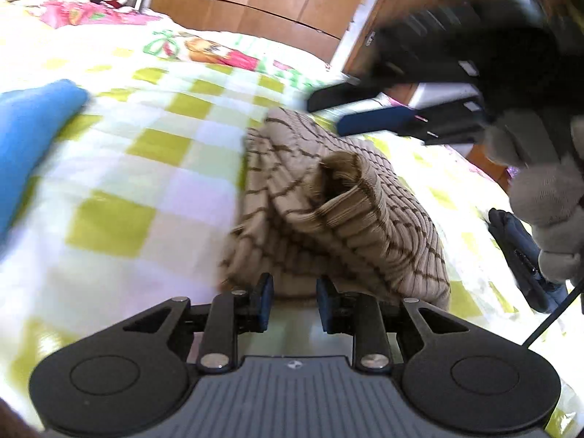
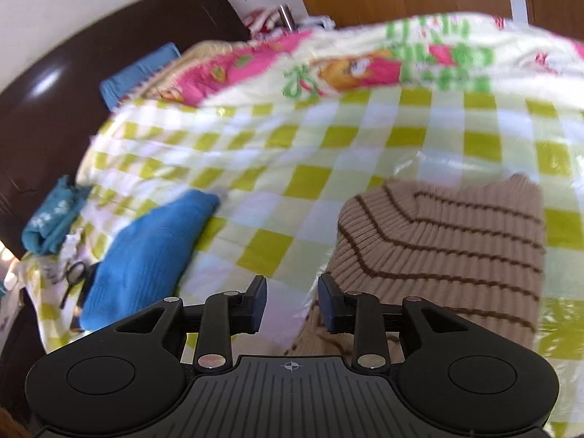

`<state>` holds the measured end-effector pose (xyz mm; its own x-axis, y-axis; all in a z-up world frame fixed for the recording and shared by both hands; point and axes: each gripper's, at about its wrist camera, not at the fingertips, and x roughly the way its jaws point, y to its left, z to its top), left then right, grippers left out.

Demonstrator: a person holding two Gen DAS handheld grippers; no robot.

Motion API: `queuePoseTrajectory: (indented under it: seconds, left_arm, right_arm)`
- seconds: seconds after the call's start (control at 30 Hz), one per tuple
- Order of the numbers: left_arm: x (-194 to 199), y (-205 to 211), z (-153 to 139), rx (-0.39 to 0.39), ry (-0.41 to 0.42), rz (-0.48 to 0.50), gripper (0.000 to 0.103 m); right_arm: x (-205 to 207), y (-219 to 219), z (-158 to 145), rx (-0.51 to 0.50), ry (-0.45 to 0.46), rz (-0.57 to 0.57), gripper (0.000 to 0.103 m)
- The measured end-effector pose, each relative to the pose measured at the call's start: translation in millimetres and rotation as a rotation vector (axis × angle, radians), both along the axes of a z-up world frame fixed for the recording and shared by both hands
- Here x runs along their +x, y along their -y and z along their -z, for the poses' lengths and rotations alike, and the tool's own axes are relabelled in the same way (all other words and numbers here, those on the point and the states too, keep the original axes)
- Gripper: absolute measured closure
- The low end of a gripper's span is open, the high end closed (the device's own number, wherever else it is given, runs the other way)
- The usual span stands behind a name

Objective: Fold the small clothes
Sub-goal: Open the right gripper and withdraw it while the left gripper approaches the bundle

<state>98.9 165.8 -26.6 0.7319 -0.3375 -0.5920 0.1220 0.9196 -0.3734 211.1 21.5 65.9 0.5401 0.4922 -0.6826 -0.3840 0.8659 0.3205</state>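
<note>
Here is the beige striped sweater (image 1: 339,215), lying bunched in a folded heap on the bed's green-checked quilt (image 1: 153,146), its ribbed cuff or collar opening gaping upward in the left wrist view. The left gripper (image 1: 295,304) hovers at the near edge of the heap, jaws parted a modest way with nothing between the pads, only quilt showing through the gap. Over on the right wrist view, the right gripper (image 2: 292,303) hangs just beside the sweater (image 2: 441,244), which sits to the right of it; its jaws stand partly apart too, and they hold nothing, though the right-hand pad sits close against the knit's edge. A blue folded garment (image 2: 146,259) lies well off to the left on the quilt (image 2: 292,168). In the left view a gloved hand (image 1: 547,197) shows at the right edge, the picture blurred around it. Wooden wardrobes (image 1: 262,0) stand beyond the bed.
</note>
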Motion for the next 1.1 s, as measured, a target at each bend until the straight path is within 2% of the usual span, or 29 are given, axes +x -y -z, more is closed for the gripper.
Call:
queuePoseTrajectory:
  seconds: [0.1, 0.2, 0.27, 0.37, 0.5, 0.57, 0.67, 0.73, 0.83, 0.87, 0.9, 0.97, 1.1]
  left_arm:
    - [-20, -16, -13, 0.046, 0.014, -0.08, 0.061]
    - [-26, -20, -40, 0.038, 0.082, -0.101, 0.06]
    - [-17, -14, -54, 0.056, 0.14, -0.079, 0.058]
    - [8, -3, -59, 0.07, 0.17, -0.045, 0.057]
    - [32, 8, -53, 0.116, 0.113, -0.017, 0.058]
    - [36, 19, -56, 0.118, 0.132, 0.01, 0.057]
    - [33, 36, -65, 0.172, 0.185, 0.074, 0.057]
    - [41, 46, -56, 0.225, 0.162, 0.103, 0.057]
    - [55, 53, -26, 0.404, 0.082, 0.108, 0.056]
    - [58, 50, -16, 0.445, 0.048, 0.102, 0.05]
    - [60, 45, -9, 0.451, 0.024, 0.1, 0.049]
    - [61, 35, -13, 0.408, 0.005, 0.083, 0.047]
    - [57, 39, -47, 0.42, 0.119, 0.039, 0.048]
  right_arm:
    - [-12, 26, -4, -0.006, 0.052, 0.022, 0.072]
    - [-15, 48, 8, 0.026, 0.003, 0.056, 0.07]
    - [-18, 55, 21, 0.024, -0.029, 0.069, 0.07]
    - [-30, 53, 38, -0.001, -0.039, 0.045, 0.07]
    - [-45, 38, 68, -0.04, -0.072, -0.024, 0.07]
    - [-51, 35, 73, -0.047, -0.045, -0.045, 0.07]
    - [-52, 47, 68, 0.036, -0.054, -0.045, 0.07]
    - [-51, 61, 65, 0.066, -0.077, -0.038, 0.072]
    - [-59, 89, 54, 0.067, -0.063, 0.01, 0.072]
    - [-61, 100, 49, 0.071, -0.049, 0.035, 0.072]
    - [-62, 110, 46, 0.07, -0.032, 0.065, 0.072]
    - [-56, 131, 43, 0.073, -0.009, 0.126, 0.063]
    - [-26, 159, 52, 0.144, -0.012, 0.238, 0.058]
